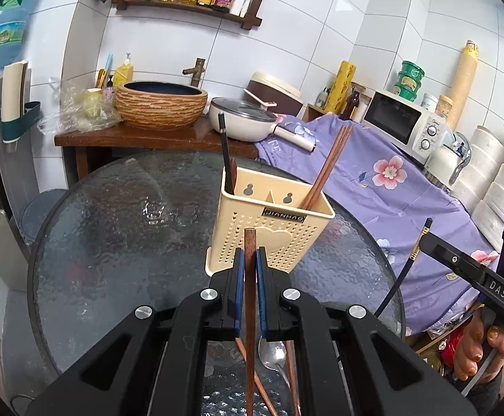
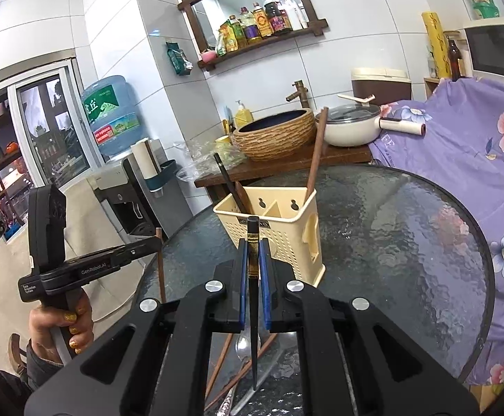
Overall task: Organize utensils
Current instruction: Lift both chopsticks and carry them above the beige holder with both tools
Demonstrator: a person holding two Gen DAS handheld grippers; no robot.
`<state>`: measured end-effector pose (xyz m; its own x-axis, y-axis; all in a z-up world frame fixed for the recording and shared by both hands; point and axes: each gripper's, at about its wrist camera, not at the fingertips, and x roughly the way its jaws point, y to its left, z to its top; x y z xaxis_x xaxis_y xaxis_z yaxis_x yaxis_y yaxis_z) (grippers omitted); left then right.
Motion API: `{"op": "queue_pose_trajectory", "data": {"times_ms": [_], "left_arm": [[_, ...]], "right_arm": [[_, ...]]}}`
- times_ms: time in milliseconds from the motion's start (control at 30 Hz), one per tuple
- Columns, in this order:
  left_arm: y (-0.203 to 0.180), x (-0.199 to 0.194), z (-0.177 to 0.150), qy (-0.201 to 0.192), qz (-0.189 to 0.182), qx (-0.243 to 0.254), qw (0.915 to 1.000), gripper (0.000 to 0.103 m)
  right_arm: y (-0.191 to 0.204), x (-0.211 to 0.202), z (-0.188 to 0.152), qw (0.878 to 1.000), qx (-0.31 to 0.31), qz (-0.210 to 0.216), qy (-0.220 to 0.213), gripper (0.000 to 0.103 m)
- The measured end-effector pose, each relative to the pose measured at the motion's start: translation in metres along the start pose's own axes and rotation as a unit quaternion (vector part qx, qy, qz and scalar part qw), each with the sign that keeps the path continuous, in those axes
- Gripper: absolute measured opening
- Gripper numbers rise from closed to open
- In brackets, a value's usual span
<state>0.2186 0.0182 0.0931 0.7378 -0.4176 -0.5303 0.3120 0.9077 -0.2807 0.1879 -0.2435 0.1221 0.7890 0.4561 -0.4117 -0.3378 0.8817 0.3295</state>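
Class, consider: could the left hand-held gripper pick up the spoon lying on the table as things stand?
Probably not yet. The left hand-held gripper is already shut on a brown chopstick, so its jaws are occupied. The spoon lies uncovered just below it, otherwise easy to reach.

Round tabletop (image 1: 113,242) of dark textured glass. Standing on it toward the far side, a cream perforated plastic utensil holder (image 1: 272,228). Lying at the near edge, a silver metal spoon (image 1: 272,355) among loose brown wooden chopsticks (image 2: 222,357).
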Motion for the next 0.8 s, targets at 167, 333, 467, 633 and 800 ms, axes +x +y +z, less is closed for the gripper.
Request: {"op": "queue_pose_trajectory", "data": {"times_ms": [167,333,467,633,800], "left_arm": [[-0.007,-0.011,0.01,-0.013,-0.009,0.01,0.9998,0.007],[-0.015,-0.025,0.032,-0.044,-0.006,0.023,0.9988,0.007],[-0.023,-0.032,0.05,-0.062,-0.008,0.03,0.9976,0.007],[-0.029,-0.041,0.08,-0.085,-0.014,0.03,0.9959,0.007],[-0.033,-0.054,0.125,-0.112,-0.03,0.017,0.9931,0.007]], "right_arm": [[0.005,-0.003,0.017,1.0,-0.005,0.007,-0.008,0.008],[0.014,-0.003,0.038,1.0,-0.018,0.009,-0.016,0.007],[0.021,-0.001,0.057,0.999,-0.031,0.006,-0.024,0.007],[0.026,0.002,0.09,0.999,-0.033,0.003,-0.036,0.007],[0.032,0.002,0.134,0.997,-0.038,-0.008,-0.065,0.007]]}}
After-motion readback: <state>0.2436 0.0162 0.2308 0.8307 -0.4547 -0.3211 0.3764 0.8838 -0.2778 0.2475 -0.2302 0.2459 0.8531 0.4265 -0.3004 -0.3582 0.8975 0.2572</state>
